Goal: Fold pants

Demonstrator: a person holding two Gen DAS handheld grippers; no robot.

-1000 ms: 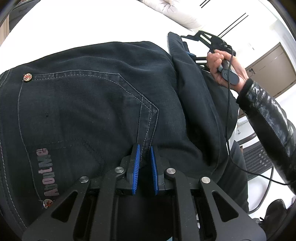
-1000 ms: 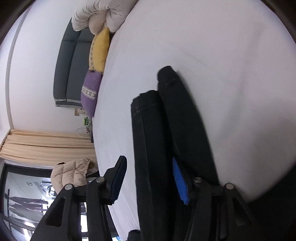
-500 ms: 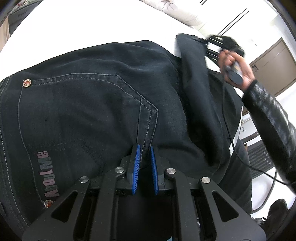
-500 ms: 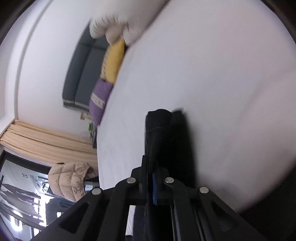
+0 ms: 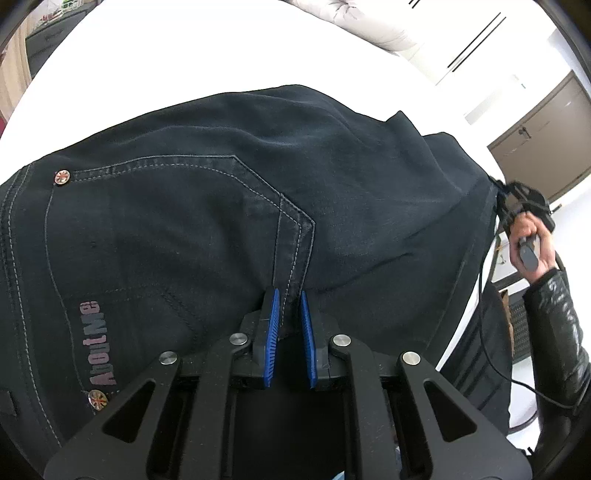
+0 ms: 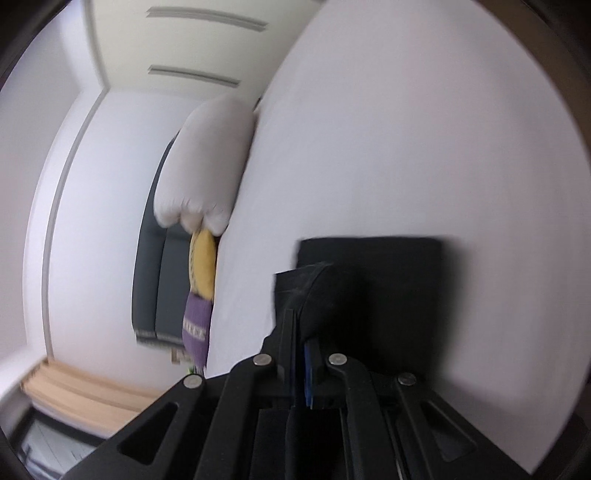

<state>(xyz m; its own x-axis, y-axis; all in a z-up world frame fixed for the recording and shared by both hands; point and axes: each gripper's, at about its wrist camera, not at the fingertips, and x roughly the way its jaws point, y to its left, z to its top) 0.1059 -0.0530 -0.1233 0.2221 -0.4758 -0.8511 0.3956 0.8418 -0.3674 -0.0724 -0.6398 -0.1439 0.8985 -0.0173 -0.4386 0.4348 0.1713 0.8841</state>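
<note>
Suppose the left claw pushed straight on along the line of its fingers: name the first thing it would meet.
The left claw is already shut on the dark pants near the back pocket's corner, so it would press straight into more denim, probably with the white bed right beneath it.

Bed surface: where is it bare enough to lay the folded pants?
Bare white bed lies beyond the pants, up to the white duvet; in the right wrist view it runs past the pant legs. Crowded near the hand-held gripper.
</note>
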